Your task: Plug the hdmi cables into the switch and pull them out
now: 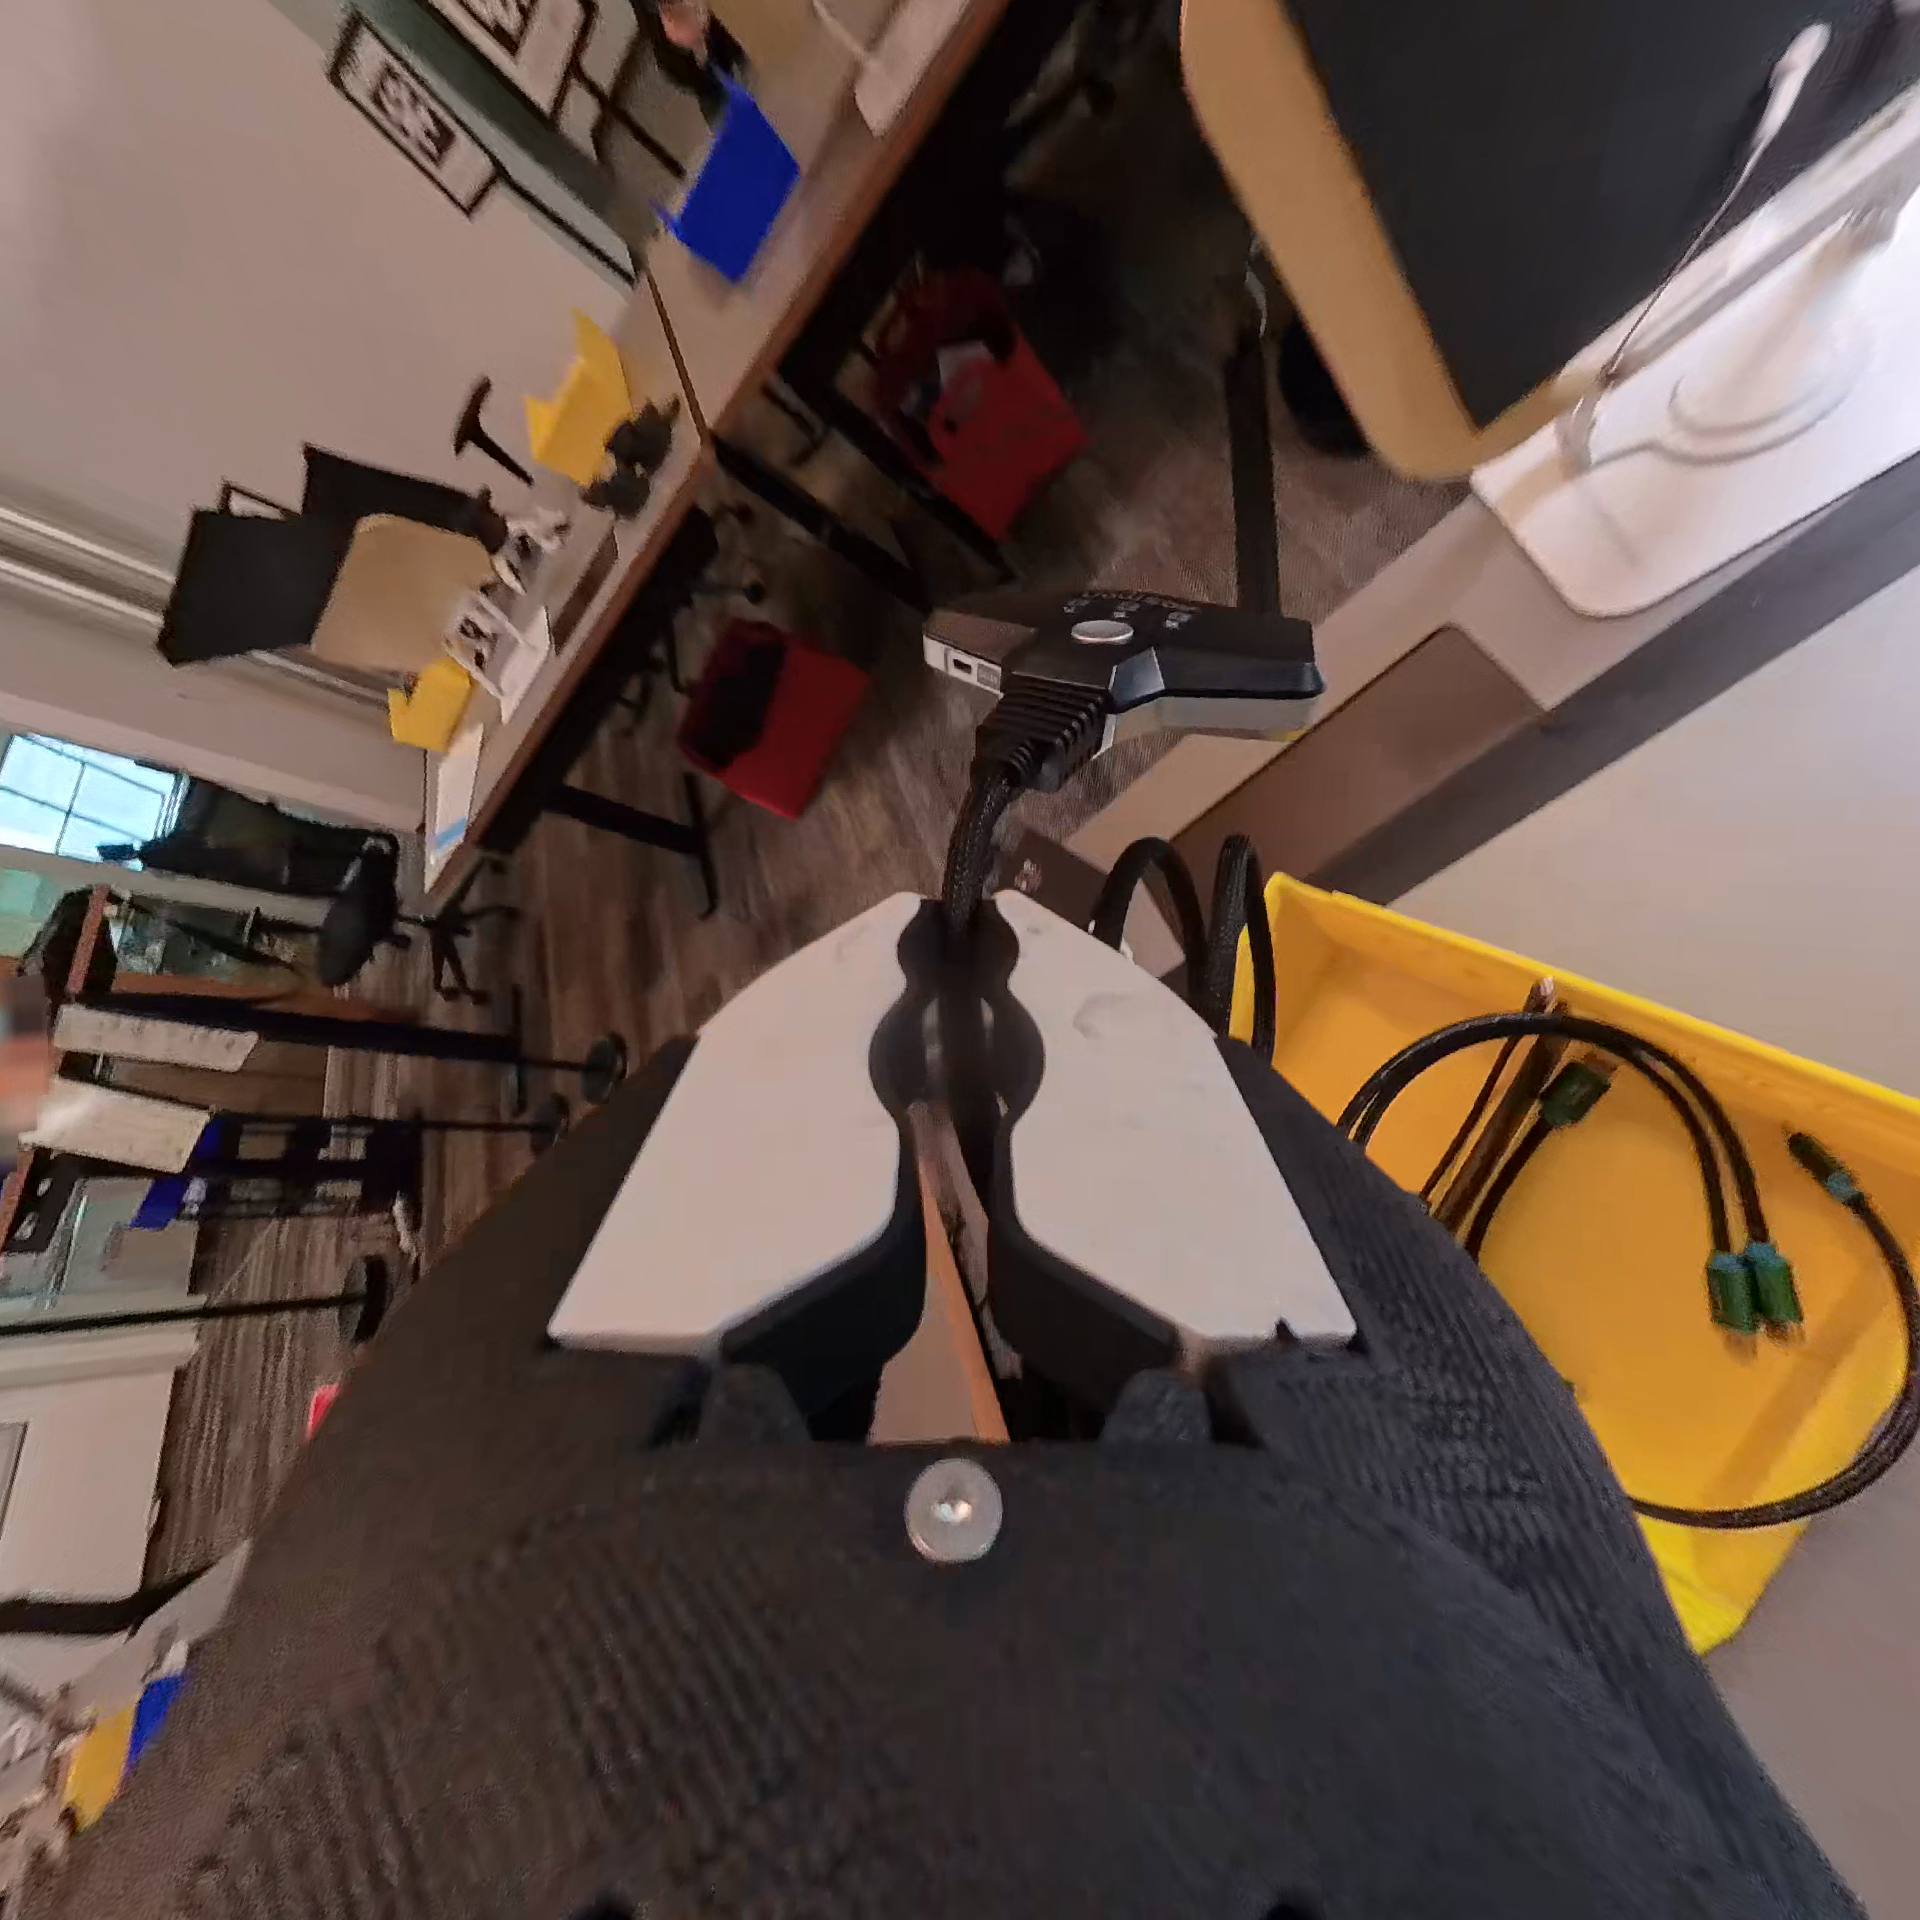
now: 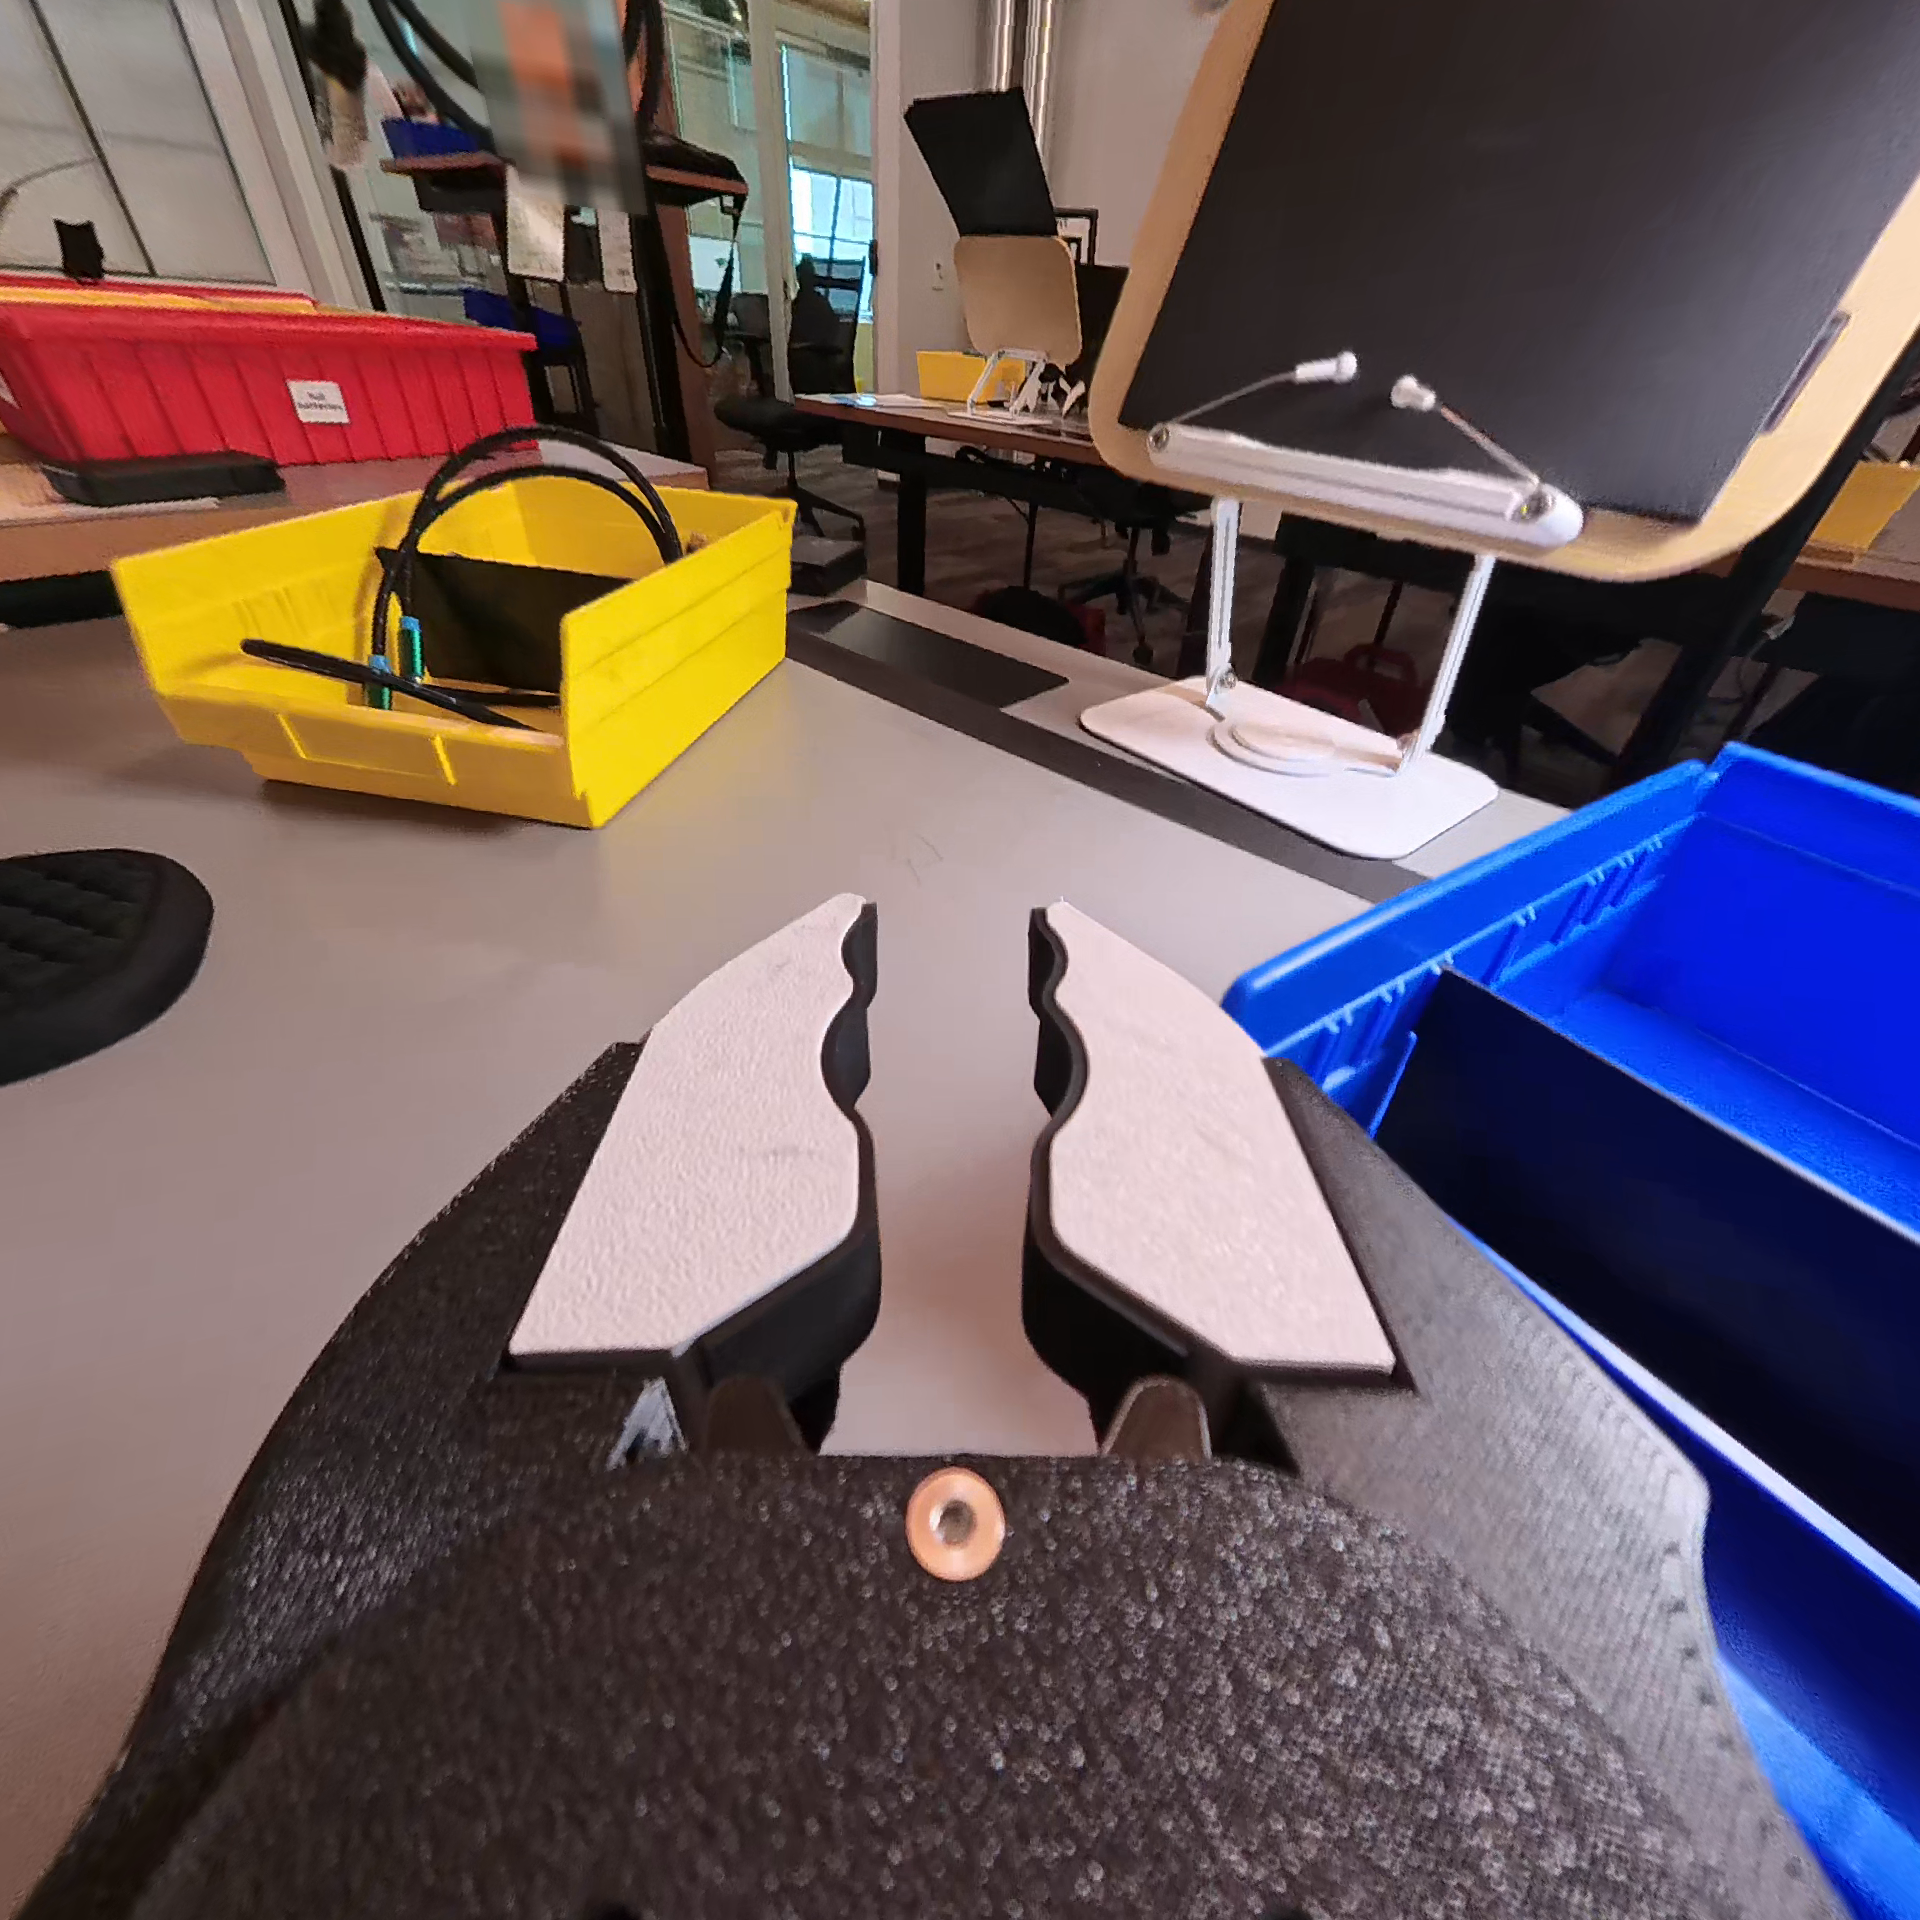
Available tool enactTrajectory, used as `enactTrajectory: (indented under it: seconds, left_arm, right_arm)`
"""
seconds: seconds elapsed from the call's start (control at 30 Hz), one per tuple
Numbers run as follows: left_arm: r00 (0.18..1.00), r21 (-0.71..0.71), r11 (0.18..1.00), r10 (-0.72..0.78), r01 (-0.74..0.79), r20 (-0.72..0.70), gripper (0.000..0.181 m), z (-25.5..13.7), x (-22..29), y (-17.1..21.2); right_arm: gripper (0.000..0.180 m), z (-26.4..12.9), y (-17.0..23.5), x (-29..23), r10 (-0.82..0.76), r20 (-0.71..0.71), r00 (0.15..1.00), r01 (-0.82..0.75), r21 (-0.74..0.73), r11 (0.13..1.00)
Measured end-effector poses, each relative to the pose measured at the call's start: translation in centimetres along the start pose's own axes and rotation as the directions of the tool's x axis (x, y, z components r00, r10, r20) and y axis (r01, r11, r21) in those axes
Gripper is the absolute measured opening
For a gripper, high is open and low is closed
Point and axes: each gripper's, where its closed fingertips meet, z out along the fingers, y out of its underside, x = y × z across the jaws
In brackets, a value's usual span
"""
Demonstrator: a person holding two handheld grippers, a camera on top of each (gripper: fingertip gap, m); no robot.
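In the left wrist view my left gripper (image 1: 964, 909) is shut on a black braided HDMI cable (image 1: 977, 821). The cable's ribbed plug (image 1: 1044, 722) sits in a port of the black and silver switch (image 1: 1205, 655). The switch is held in the air beyond my fingertips, with the floor behind it. More black cables with green ends (image 1: 1756, 1283) lie in a yellow bin (image 1: 1351, 925) to the right. In the right wrist view my right gripper (image 2: 951, 920) is open and empty, low over the grey table (image 2: 436, 997). The switch does not show there.
In the right wrist view the yellow bin (image 2: 665, 665) with looped cables (image 2: 540, 468) stands at the far left. A blue bin (image 2: 1455, 935) stands close on the right. A dark tablet on a white stand (image 2: 1299, 769) is at the far right, a black pad (image 2: 73, 945) at the left edge.
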Motion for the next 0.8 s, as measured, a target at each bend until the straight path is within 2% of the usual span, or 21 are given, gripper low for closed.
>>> enactTrajectory:
  seconds: [0.03, 0.2, 0.33, 0.4, 0.5, 0.63, 0.7, 0.8]
  left_arm:
    - [1.0, 0.038, 0.999, -0.005, 0.005, -0.007, 0.008, -0.9, 0.1, -0.8]
    - [0.991, 0.222, 0.975, 0.053, -0.025, -0.121, 0.008, -5.0, 4.2, -4.6]
    - [0.944, 0.357, 0.933, 0.163, -0.052, -0.288, 0.008, -7.2, 10.8, -6.3]
    - [0.897, 0.454, 0.887, 0.268, -0.086, -0.353, 0.008, -8.1, 14.8, -6.8]
    - [0.782, 0.578, 0.811, 0.414, -0.085, -0.466, 0.008, -9.9, 21.4, -6.6]
    - [0.582, 0.732, 0.681, 0.598, -0.006, -0.551, 0.008, -13.1, 29.2, -5.1]
    - [0.456, 0.768, 0.638, 0.666, 0.062, -0.59, 0.008, -14.7, 32.6, -4.0]
    - [0.272, 0.774, 0.626, 0.733, 0.089, -0.624, 0.008, -15.6, 37.2, -2.2]
  right_arm:
    - [0.027, 0.0, -0.7, -0.1, -0.007, 0.002, 1.0, 0.007, 0.014, 1.0]
    - [0.028, 0.1, -7.4, -0.3, -0.064, 0.039, 0.997, 0.059, 0.111, 0.992]
    - [0.031, 0.1, -14.3, -0.6, -0.127, 0.113, 0.985, 0.105, 0.18, 0.978]
    - [0.031, 0.0, -16.8, -0.8, -0.142, 0.164, 0.976, 0.108, 0.197, 0.974]
    - [0.031, -0.1, -17.9, -1.4, -0.09, 0.333, 0.939, 0.039, 0.16, 0.986]
    - [0.04, -0.5, -15.5, -1.5, -0.064, 0.491, 0.869, 0.037, 0.064, 0.997]
    - [0.044, -1.7, -14.5, -3.1, -0.031, 0.626, 0.779, 0.019, 0.027, 0.999]
    - [0.048, -4.1, -12.4, -7.4, 0.002, 0.833, 0.553, 0.055, -0.039, 0.998]
